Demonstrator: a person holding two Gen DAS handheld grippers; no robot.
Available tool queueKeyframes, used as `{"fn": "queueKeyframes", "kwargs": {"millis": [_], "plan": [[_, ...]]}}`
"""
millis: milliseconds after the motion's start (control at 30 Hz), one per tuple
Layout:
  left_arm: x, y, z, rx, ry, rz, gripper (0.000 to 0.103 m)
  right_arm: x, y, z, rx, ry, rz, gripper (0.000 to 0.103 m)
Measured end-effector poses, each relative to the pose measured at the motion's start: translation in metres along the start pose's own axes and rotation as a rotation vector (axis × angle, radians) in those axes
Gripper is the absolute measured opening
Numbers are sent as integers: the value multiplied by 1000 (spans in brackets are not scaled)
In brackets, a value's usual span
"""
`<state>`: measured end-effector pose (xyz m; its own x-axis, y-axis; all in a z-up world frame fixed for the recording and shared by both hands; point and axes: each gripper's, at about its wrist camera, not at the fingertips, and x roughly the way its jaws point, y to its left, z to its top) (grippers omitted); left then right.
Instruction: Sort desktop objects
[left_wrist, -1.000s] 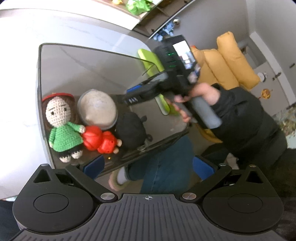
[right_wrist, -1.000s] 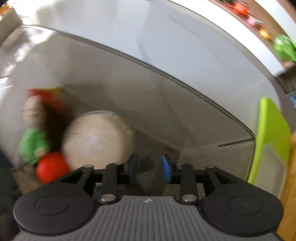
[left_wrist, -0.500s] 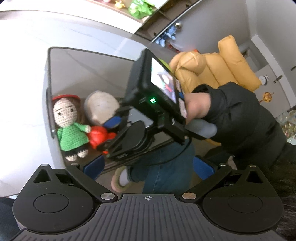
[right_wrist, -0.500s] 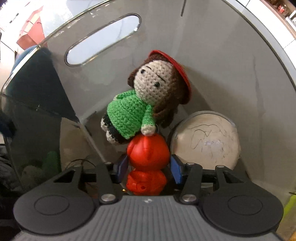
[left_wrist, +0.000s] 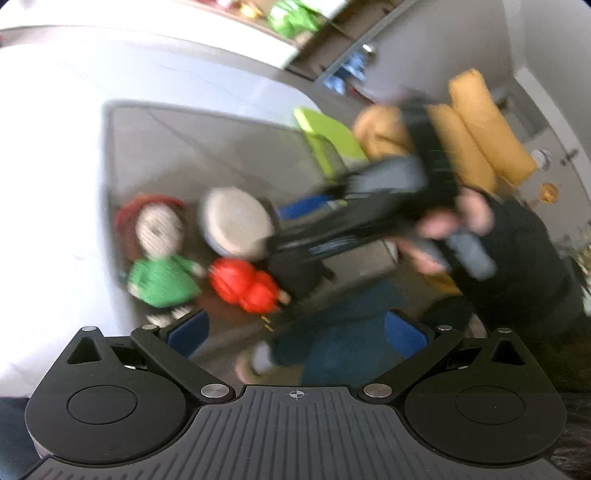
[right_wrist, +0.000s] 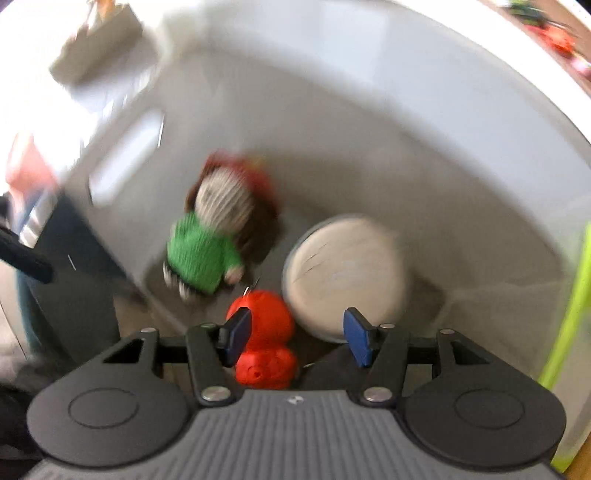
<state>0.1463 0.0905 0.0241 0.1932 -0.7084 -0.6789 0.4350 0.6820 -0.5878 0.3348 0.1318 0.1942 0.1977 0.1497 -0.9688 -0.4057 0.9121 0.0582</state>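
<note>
my right gripper (right_wrist: 295, 338): jaws opening, pads off the red toy (right_wrist: 264, 343), which was clamped a moment ago and now lies in the grey bin (right_wrist: 443, 155). crochet doll (right_wrist: 214, 236) at 11 o'clock, round disc (right_wrist: 343, 273) at 1. left gripper (left_wrist: 295, 332): wide apart, empty. drop looks done.

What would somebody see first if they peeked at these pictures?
Probably the crocheted doll in a green sweater and red hat, lying in the corner of the grey bin. Right beside it sit a bright red toy figure and a round white disc. The right gripper hangs just above the red toy, its blue jaws opening, with the toy below and between them but not squeezed.
</note>
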Motion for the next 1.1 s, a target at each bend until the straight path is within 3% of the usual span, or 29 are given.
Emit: {"fn": "queueKeyframes", "kwargs": {"millis": [67, 133, 200, 267, 333, 400, 533, 567, 633, 700, 867, 967, 1033, 1067, 1100], "plan": [[-8, 14, 12, -49, -39, 19, 103, -31, -24, -12, 89, -125, 30, 58], [-9, 32, 25, -142, -69, 10, 103, -57, -37, -23, 177, -256, 2, 58], [-5, 50, 34, -236, -92, -23, 103, -76, -60, -47, 298, -376, -68, 58], [4, 60, 39, -288, -94, -61, 103, -82, -84, -73, 416, -432, -128, 55], [13, 56, 46, -290, -99, -52, 103, -66, -99, -90, 480, -403, -110, 48], [11, 46, 48, -266, -120, -3, 103, -63, -115, -101, 548, -402, -26, 47], [-17, 39, 45, -241, -195, -111, 103, -66, -134, -103, 607, -413, 97, 47], [-28, 39, 43, -234, -222, -78, 103, -65, -134, -101, 601, -422, 93, 48], [-41, 39, 40, -222, -247, 72, 103, -53, -128, -97, 558, -414, 64, 48], [-37, 46, 40, -251, -218, 175, 103, -51, -126, -97, 547, -392, 61, 48], [12, 56, 47, -283, -73, 147, 103, -31, -120, -89, 582, -338, 104, 48], [29, 52, 52, -255, -72, 181, 103, -24, -112, -95, 594, -317, 113, 46], [34, 45, 55, -214, -88, 174, 95, -23, -107, -98, 582, -326, 86, 37], [35, 40, 55, -184, -93, 210, 92, -23, -103, -98, 563, -333, 64, 26], [37, 35, 56, -154, -98, 260, 73, -22, -99, -97, 535, -336, 40, 18]]}}
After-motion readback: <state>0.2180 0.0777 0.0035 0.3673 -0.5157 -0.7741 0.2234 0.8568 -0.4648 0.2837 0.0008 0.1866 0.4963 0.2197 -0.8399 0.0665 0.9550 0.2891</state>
